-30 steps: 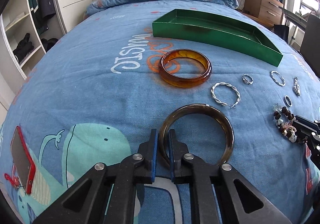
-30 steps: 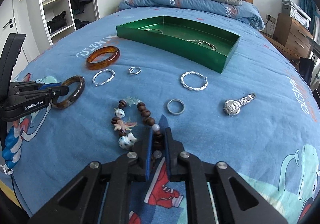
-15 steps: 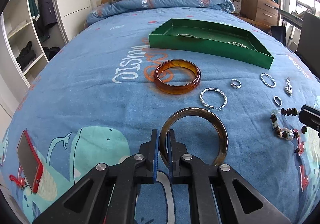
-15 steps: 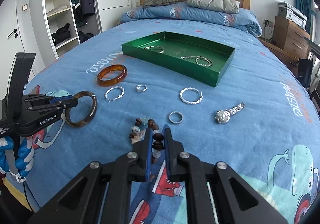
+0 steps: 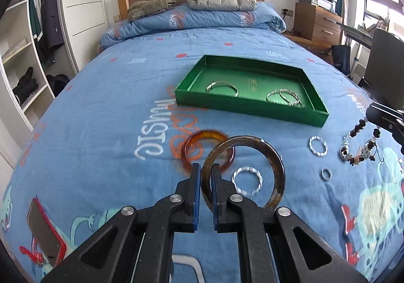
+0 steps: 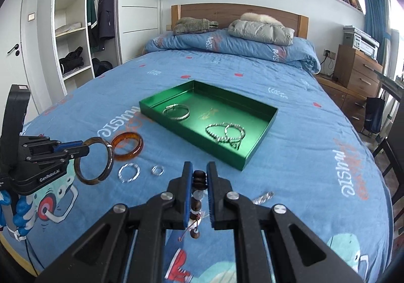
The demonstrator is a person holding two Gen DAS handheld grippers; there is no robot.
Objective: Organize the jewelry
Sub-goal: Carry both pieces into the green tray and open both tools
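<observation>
I have the left gripper (image 5: 204,190) with its fingers clamped on the rim of the dark brown bangle (image 5: 272,164), held clear above the bed (image 5: 101,131). My right gripper (image 6: 198,193) has its fingers clamped on the beaded bracelet (image 6: 198,179), which dangles below them. Nearer than the green tray (image 6: 255,154), the amber bangle (image 6: 127,147) and a twisted silver ring (image 6: 129,172) lie on the bed. Inside the tray rest silver bracelets (image 6: 176,111).

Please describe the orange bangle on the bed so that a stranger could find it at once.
On the blue printed bedcover, look just before the green tray's near-left corner. The translucent amber-orange bangle lies flat there, thicker and warmer in colour than the thin silver twisted ring beside it.
</observation>
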